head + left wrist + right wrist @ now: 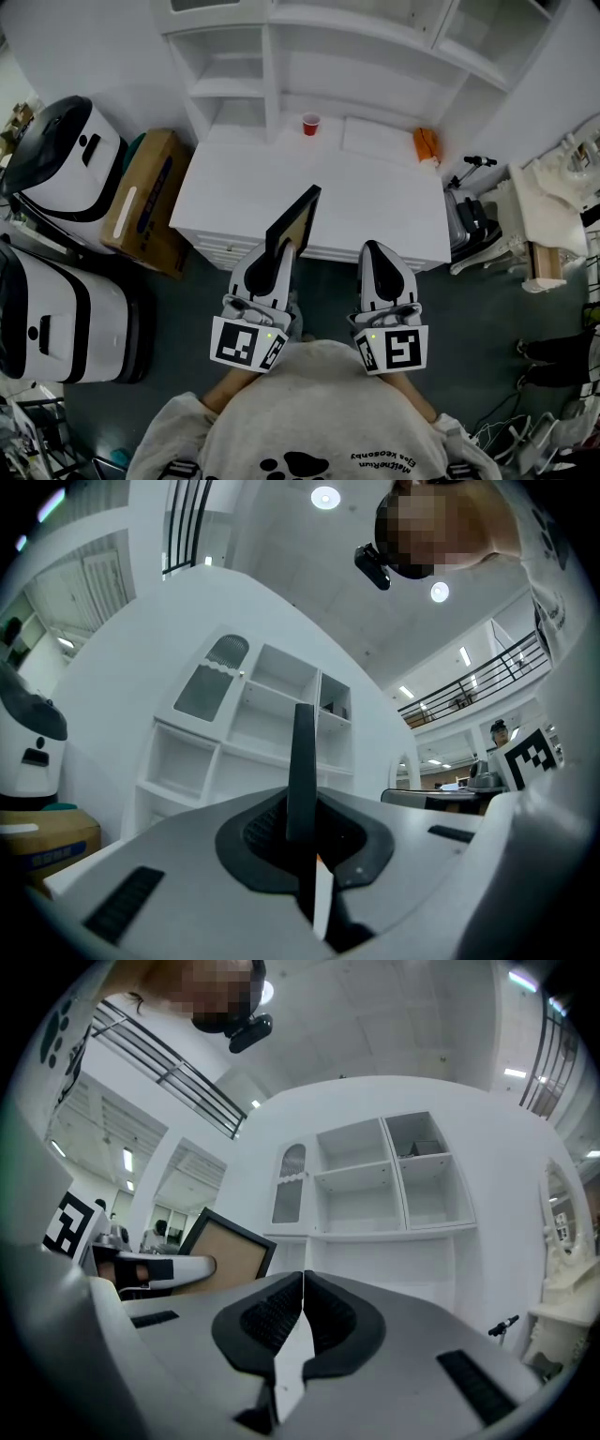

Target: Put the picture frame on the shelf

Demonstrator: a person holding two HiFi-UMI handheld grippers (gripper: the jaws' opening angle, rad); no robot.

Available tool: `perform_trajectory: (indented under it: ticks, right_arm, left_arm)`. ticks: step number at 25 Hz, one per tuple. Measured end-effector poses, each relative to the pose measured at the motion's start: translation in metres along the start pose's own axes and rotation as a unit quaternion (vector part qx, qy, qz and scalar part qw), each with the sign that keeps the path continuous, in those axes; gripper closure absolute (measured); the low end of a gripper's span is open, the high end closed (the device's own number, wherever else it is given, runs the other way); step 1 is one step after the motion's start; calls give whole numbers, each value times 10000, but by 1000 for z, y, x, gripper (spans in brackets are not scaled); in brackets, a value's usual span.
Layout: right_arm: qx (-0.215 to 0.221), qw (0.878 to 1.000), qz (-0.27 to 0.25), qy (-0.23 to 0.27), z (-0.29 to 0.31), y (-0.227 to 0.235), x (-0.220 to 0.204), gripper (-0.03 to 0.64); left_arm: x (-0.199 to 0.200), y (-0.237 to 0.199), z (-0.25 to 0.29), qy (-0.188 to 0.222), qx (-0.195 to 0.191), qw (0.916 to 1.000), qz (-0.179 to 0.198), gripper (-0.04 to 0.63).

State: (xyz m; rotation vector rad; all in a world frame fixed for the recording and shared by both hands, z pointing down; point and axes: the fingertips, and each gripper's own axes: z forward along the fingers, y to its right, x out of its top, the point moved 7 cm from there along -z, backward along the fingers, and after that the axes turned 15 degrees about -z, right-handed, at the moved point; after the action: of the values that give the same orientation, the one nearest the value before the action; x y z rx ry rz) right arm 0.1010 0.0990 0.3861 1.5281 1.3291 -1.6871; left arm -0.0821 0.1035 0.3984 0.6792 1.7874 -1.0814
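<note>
Precariously, left gripper is pinching the frame by one edge, risking a pivot; right gripper is idling closed.

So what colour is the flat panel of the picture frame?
Tan brown, inside a black border. The picture frame shows best in the right gripper view.

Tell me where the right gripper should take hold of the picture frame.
Probably the free upper border, with the right gripper coming from the right, its fingers across the thickness. The picture frame stands on edge, tilted, its lower end clamped in the left gripper, brown back toward the right gripper, so the top border is clear and thin.
</note>
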Motion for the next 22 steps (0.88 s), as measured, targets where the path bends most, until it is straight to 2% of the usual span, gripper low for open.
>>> perform_trajectory:
  ticks: [15,22]
  right_arm:
    - [-596,9978,-172,255,135,37,-4,583]
    - [-840,9958,-310,213,174,45,-8,583]
  left_arm:
    - [34,-79,128,108,-730,9972,114,566]
    - [43,-108,170,147,-1028,9946,44,566]
